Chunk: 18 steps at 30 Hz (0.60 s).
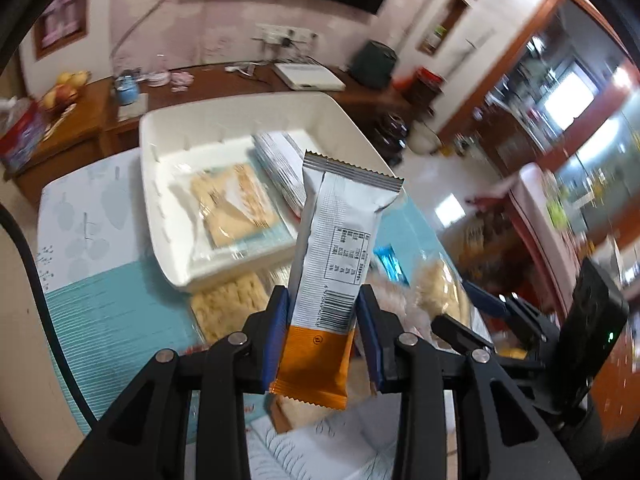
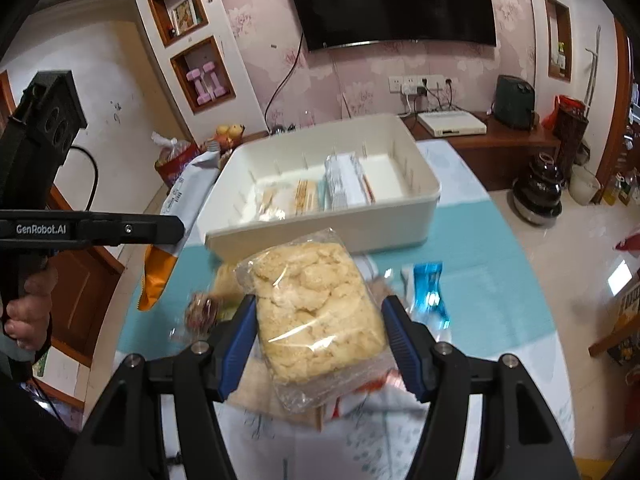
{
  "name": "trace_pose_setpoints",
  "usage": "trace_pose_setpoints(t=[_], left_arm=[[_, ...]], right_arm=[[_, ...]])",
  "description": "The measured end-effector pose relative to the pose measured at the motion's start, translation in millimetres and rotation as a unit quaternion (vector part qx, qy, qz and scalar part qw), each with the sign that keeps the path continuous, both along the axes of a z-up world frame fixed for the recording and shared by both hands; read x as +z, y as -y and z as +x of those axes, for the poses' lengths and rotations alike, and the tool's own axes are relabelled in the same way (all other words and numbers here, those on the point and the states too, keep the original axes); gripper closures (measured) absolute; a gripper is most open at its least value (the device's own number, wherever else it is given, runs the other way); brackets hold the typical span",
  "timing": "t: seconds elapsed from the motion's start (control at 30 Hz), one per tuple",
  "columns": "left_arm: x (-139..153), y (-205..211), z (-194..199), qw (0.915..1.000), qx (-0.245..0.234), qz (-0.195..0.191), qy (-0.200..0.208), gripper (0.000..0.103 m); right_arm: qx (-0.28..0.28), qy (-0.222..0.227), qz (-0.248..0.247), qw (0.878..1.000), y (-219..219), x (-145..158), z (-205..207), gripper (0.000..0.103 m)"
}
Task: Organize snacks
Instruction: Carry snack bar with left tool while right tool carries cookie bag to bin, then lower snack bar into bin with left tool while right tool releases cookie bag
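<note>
A: What does the left gripper (image 1: pixel 322 312) hold?
B: It squeezes a snack bar (image 1: pixel 334 256), orange at the bottom, standing up above the table (image 1: pixel 120 312).
A: And the right gripper (image 2: pixel 318 320)?
B: It pinches a clear bag of cookies (image 2: pixel 316 320).
A: What's farther away?
B: A white box (image 2: pixel 320 232) with snacks inside. Behind it, a TV (image 2: pixel 392 0).

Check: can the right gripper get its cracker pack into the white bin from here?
Probably yes. The right gripper holds the cracker pack just short of the white bin, whose open top shows bare floor at the right end.
</note>
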<state>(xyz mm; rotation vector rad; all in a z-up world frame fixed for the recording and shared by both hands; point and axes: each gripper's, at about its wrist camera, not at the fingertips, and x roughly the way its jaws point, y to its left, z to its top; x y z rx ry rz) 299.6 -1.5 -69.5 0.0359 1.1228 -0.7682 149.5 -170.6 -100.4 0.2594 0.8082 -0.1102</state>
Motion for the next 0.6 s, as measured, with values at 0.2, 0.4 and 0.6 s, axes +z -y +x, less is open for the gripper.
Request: trace_pose_setpoints(t=[0.2,0.4,0.6], left_arm=[[4.0,3.0,23.6,0.9974,0.068,-0.019,0.009,0.070],[-0.4,13.0,42.3,0.9937,0.109,-0.020,0.017,0.070],[-11.8,21.8,60.4,0.9880,0.152,-0.019,0.016,0.070]], right_arm=[[0.011,0.019,-0.002,1.000,22.8,11.0,28.1,0.040],[0.014,0.037,0.005,0.999,43.5,17.7,55.6,0.040],[0.021,0.042,-0.017,0.999,60.7,17.9,80.3,0.040]])
